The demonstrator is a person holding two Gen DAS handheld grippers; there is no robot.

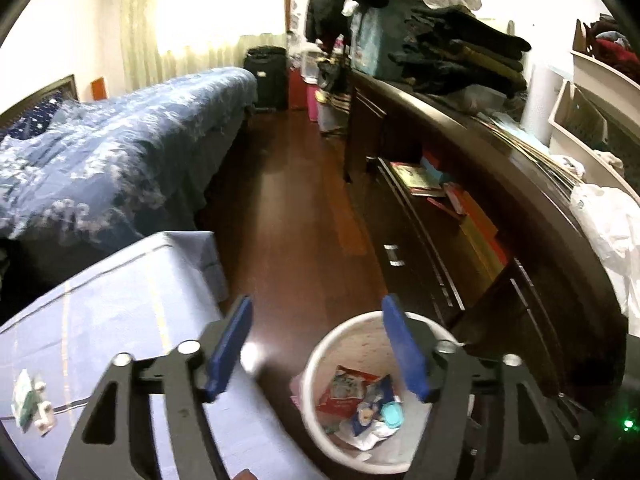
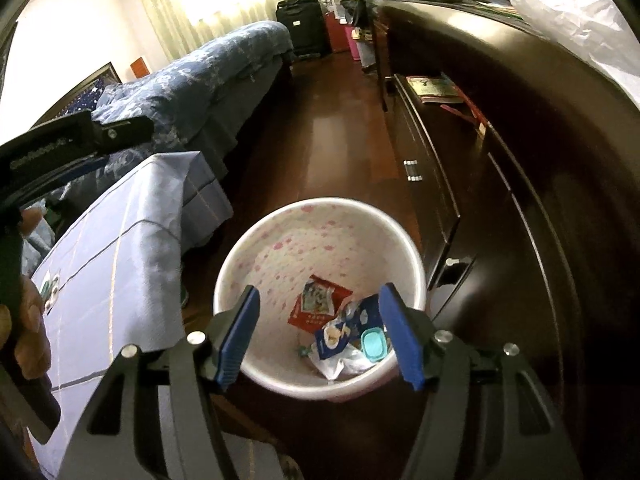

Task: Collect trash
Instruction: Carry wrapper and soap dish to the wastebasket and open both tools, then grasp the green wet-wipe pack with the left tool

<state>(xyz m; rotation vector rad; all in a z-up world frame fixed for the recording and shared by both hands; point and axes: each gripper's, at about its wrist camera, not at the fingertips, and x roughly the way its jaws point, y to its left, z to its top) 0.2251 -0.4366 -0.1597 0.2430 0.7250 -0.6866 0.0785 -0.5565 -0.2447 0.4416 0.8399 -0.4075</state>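
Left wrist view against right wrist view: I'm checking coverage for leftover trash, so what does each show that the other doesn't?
Only the left wrist view shows the stacked dark clothes on the dresser and the white shelves. Only the right wrist view shows the person's hand and the bin's whole rim. Both show the white bin holding wrappers, the bed, the cloth-covered table with a small packet, and an open, empty claw.

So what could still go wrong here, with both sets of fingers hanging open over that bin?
The white bin stands tight against the dark dresser, so a bump might tip it. Small wrappers remain on the blue cloth and may slide off the cloth's edge when grabbed. The left gripper sits partly off the bin, so drops could miss.
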